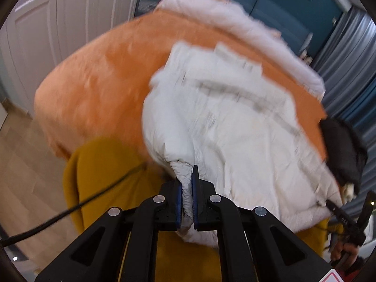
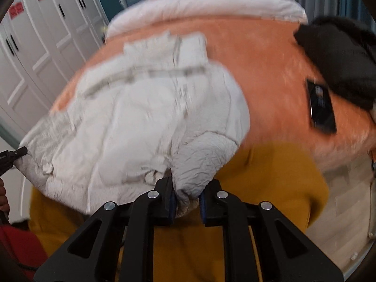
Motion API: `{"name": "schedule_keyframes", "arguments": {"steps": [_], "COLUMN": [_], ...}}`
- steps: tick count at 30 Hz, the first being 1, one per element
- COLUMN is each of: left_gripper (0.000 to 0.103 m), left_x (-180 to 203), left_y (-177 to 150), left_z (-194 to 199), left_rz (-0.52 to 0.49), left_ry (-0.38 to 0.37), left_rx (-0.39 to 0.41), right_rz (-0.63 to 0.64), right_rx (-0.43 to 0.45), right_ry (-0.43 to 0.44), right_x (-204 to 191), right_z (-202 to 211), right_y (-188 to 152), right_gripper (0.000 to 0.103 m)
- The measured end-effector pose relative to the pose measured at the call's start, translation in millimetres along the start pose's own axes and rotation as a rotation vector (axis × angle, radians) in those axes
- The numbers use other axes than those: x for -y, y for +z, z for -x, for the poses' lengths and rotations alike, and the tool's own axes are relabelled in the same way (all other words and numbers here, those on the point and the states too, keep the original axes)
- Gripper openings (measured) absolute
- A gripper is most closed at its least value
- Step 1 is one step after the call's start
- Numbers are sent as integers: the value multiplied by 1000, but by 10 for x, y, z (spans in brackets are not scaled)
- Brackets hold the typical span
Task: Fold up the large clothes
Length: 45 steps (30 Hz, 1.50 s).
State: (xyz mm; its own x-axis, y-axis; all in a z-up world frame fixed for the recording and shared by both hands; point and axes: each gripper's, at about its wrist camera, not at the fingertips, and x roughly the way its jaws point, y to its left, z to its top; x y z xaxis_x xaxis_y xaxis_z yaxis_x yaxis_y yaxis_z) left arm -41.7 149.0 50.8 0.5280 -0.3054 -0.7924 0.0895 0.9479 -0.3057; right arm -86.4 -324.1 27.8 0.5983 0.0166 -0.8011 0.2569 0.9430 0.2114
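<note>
A puffy white jacket (image 1: 223, 122) lies spread over an orange fleece bed cover (image 1: 98, 82). My left gripper (image 1: 187, 176) is shut on a bunched edge of the white jacket, lifted off the cover. In the right wrist view the same white jacket (image 2: 141, 117) stretches leftward, and my right gripper (image 2: 186, 188) is shut on a thick wad of its fabric. The left gripper's tip (image 2: 16, 152) shows at the far left, pinching the jacket's other end. The right gripper (image 1: 338, 211) shows at the jacket's right end in the left wrist view.
A black garment (image 2: 340, 61) and a dark phone (image 2: 320, 108) lie on the orange cover (image 2: 270, 70) to the right. A mustard-yellow cloth (image 2: 270, 183) sits near the front edge. White cupboards (image 2: 35, 54) stand left; a white pillow edge (image 1: 235, 18) lies at the back.
</note>
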Motion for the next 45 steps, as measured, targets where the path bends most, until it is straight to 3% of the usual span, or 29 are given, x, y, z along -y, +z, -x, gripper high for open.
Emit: {"name": "schedule_keyframes", "arguments": {"steps": [6, 11, 18, 26, 30, 31, 33, 34, 35, 36, 37, 39, 42, 44, 45], "left_gripper": [4, 4, 5, 9, 16, 17, 20, 25, 40, 46, 54, 56, 58, 70, 71], "left_x": [320, 476, 534, 537, 440, 401, 304, 228, 188, 147, 97, 66, 76, 128, 144], "left_y": [778, 1369, 2006, 2469, 2567, 2594, 2653, 2678, 2698, 2712, 2708, 2720, 2664, 2563, 2497], "left_z": [-83, -372, -982, -1837, -2170, -2201, -2186, -2118, -2047, -1935, -1766, -1590, -1517, -1528, -1560], "left_rz": [-49, -46, 8, 22, 52, 67, 118, 162, 194, 226, 248, 235, 174, 126, 100], "left_ry": [-69, -35, 32, 156, 227, 230, 197, 161, 151, 161, 163, 155, 132, 132, 143], "left_rx": [199, 295, 323, 263, 232, 231, 230, 245, 268, 317, 399, 446, 392, 360, 340], "right_rz": [32, 26, -50, -49, -73, -83, -108, -120, -129, -134, -134, -129, -85, -50, -33], "right_rx": [216, 351, 399, 372, 377, 384, 414, 450, 499, 545, 556, 536, 468, 421, 382], "right_ry": [19, 7, -12, -55, -39, -29, 12, 22, 21, 31, 41, 39, 13, -11, -26], "right_x": [-104, -107, -70, -149, -146, -138, -108, -96, -86, -69, -61, -46, -57, -84, -86], "right_z": [44, -190, -740, -1395, -1568, -1570, -1509, -1435, -1338, -1223, -1166, -1098, -1139, -1209, -1270], "right_y": [754, 1413, 2093, 2612, 2766, 2793, 2829, 2824, 2809, 2780, 2777, 2731, 2557, 2416, 2306], "right_gripper": [14, 14, 14, 20, 35, 38, 52, 59, 72, 77, 77, 77, 77, 77, 78]}}
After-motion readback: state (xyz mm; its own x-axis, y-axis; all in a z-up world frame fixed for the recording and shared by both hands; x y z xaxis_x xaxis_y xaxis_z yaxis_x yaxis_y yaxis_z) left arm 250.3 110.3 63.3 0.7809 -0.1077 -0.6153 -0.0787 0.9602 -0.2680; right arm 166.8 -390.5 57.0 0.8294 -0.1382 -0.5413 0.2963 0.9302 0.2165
